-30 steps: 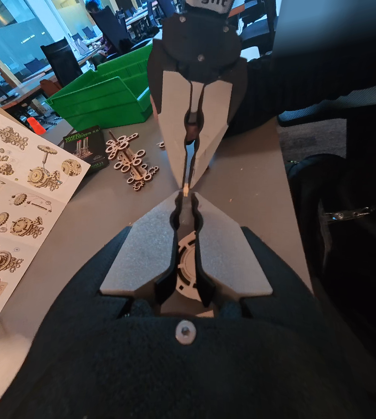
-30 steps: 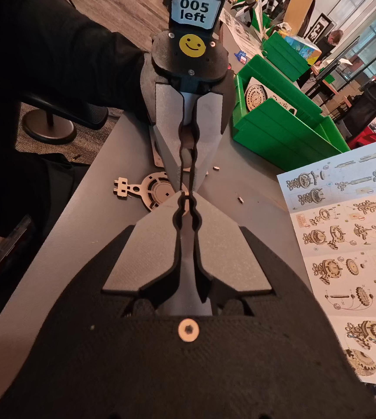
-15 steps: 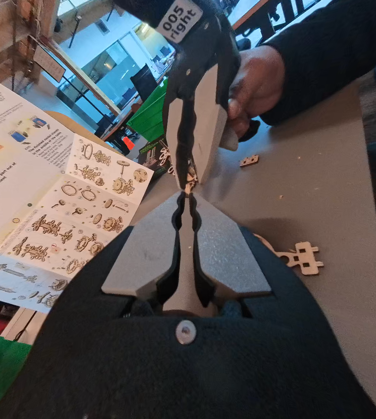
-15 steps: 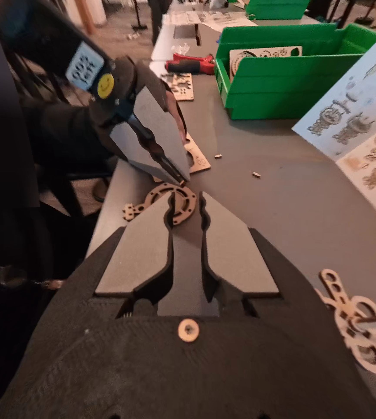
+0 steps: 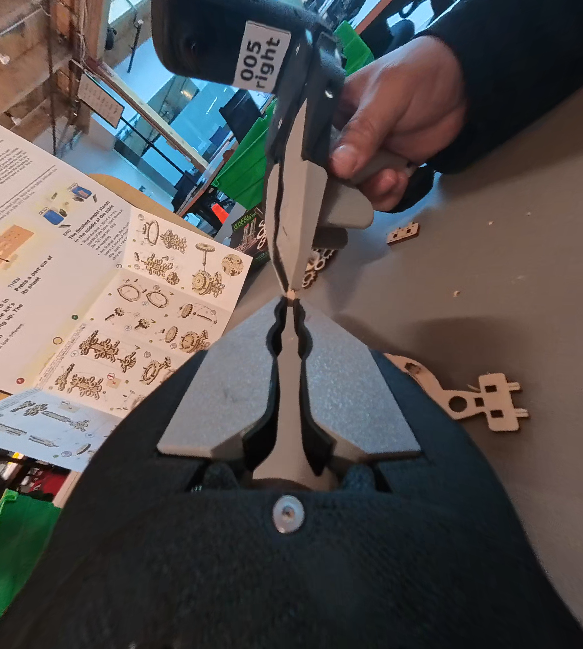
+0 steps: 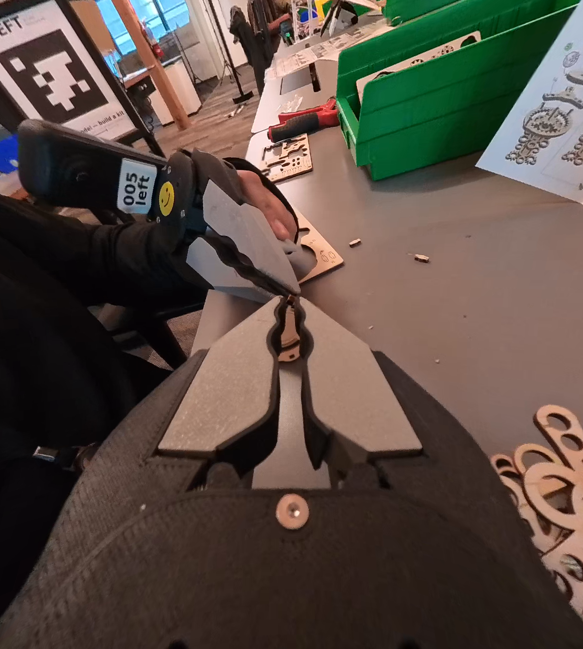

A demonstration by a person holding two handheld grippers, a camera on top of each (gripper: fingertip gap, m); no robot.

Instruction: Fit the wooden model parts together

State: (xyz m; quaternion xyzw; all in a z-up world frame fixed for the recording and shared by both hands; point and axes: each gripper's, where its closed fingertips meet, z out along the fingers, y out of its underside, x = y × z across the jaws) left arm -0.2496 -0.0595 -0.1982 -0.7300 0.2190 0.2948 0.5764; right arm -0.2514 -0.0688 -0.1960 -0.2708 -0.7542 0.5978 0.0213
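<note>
My left gripper (image 5: 289, 299) and right gripper (image 6: 288, 300) meet tip to tip above the grey table (image 5: 493, 281). Both are shut on a small pale wooden piece (image 5: 290, 293), also visible at the tips in the right wrist view (image 6: 289, 299). The right gripper (image 5: 287, 285) comes down from above in the left wrist view. The left gripper (image 6: 291, 291) reaches in from the left in the right wrist view. A tan wooden part (image 6: 288, 346) shows in the gap between the right fingers; I cannot tell if it is held. A wooden ring part with a plug-shaped tab (image 5: 476, 404) lies on the table.
An instruction sheet (image 5: 107, 298) stands at the left. Green bins (image 6: 423, 105), punched wooden sheets (image 6: 318, 260), a red-handled tool (image 6: 304, 121) and small wooden bits (image 6: 421, 259) lie beyond. A flower-shaped wooden assembly (image 6: 563, 498) lies beside the right gripper. A small wooden plate (image 5: 402, 233) lies farther back. Left and right tips are no more than a few centimetres apart.
Half a second ago the right gripper was open and apart from the left one. It has since closed and come tip to tip with the left gripper.
</note>
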